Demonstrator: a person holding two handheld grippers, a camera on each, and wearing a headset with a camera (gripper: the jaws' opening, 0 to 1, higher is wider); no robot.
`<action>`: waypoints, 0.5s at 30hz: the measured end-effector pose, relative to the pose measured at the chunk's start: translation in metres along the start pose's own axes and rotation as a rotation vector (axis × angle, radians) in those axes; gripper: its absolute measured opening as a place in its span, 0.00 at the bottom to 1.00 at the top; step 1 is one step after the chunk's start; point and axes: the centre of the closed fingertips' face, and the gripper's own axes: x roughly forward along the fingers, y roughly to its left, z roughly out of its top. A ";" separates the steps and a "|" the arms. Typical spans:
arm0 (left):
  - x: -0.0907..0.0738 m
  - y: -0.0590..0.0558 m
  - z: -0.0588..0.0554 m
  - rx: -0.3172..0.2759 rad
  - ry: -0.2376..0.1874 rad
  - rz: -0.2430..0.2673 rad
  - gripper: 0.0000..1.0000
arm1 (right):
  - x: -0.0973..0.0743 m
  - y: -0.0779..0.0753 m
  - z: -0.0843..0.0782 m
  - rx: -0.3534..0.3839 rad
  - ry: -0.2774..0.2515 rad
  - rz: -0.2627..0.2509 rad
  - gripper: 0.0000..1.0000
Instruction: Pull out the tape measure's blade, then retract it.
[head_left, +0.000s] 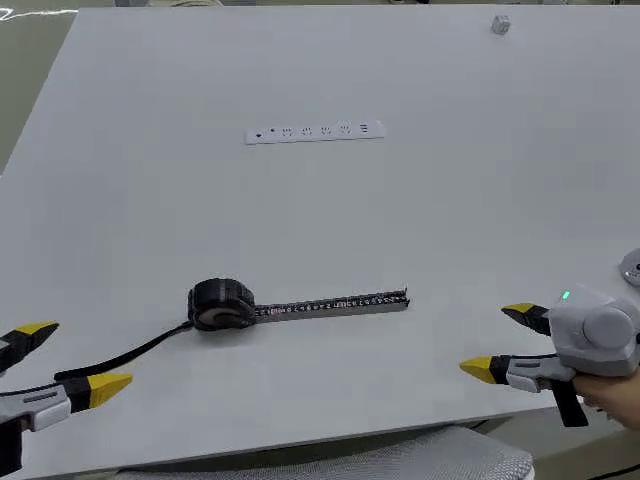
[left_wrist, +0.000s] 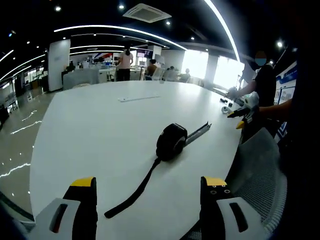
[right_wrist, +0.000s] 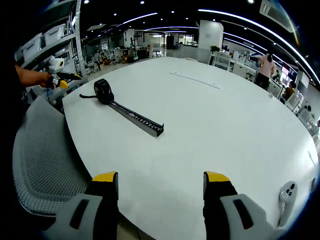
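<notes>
A black tape measure (head_left: 221, 304) lies on the white table (head_left: 320, 220), its blade (head_left: 330, 305) pulled out to the right and ending in a hook (head_left: 404, 296). A black strap (head_left: 125, 355) trails from the case toward the front left. The tape measure (left_wrist: 171, 141) also lies ahead of the left jaws, and the case (right_wrist: 103, 90) and blade (right_wrist: 137, 119) lie far left of the right jaws. My left gripper (head_left: 62, 358) is open at the front left, beside the strap's end. My right gripper (head_left: 505, 340) is open at the front right, apart from the hook.
A white power strip (head_left: 315, 132) lies across the table's middle back. A small grey object (head_left: 501, 24) sits at the far right back, and a round white device (head_left: 632, 266) at the right edge. A mesh chair back (head_left: 380, 462) stands at the near table edge.
</notes>
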 end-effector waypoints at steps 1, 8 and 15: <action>-0.002 0.000 -0.001 0.000 0.000 0.003 0.82 | -0.001 0.000 0.001 0.004 -0.007 -0.003 0.73; -0.009 0.007 -0.007 -0.026 -0.015 0.046 0.94 | -0.012 0.000 0.004 0.057 -0.028 -0.018 0.91; 0.002 0.012 -0.009 -0.044 -0.011 0.031 1.00 | -0.018 -0.017 -0.002 0.059 -0.032 -0.078 1.00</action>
